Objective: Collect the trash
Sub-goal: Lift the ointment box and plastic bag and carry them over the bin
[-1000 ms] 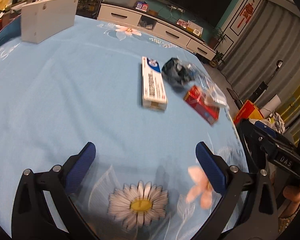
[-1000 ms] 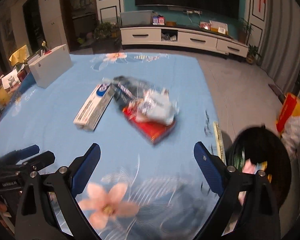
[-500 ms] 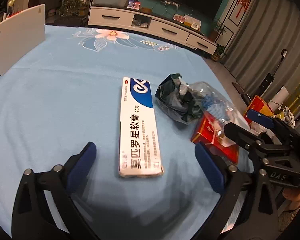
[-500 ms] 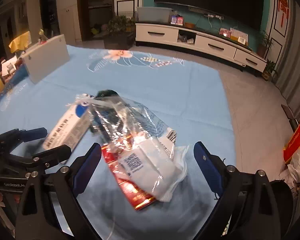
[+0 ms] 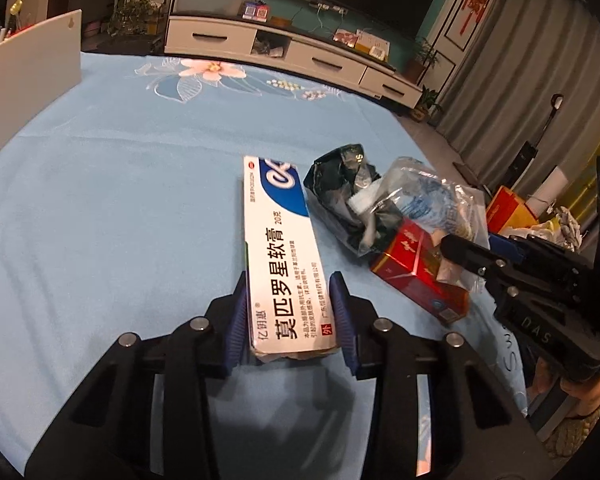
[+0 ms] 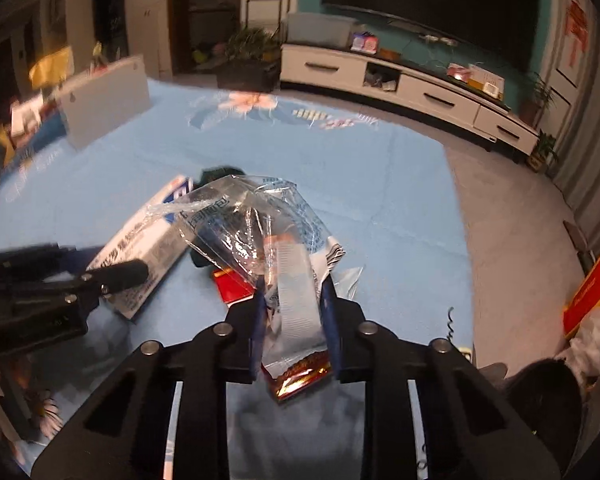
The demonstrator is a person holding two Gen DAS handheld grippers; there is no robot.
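On a blue floral tablecloth (image 5: pixel 120 200), the left gripper (image 5: pixel 292 316) has just closed its jaws and now clamps the near end of a white-and-blue ointment box (image 5: pixel 280 256) lying flat on the cloth. The right gripper (image 6: pixel 294 320), its jaws likewise just closed, pinches a clear plastic bag (image 6: pixel 260 236) together with the red cigarette pack (image 6: pixel 296 376) beneath it. A crumpled dark wrapper (image 5: pixel 340 184) lies between the box and the bag, touching both. A white board (image 5: pixel 28 76) stands at the far left.
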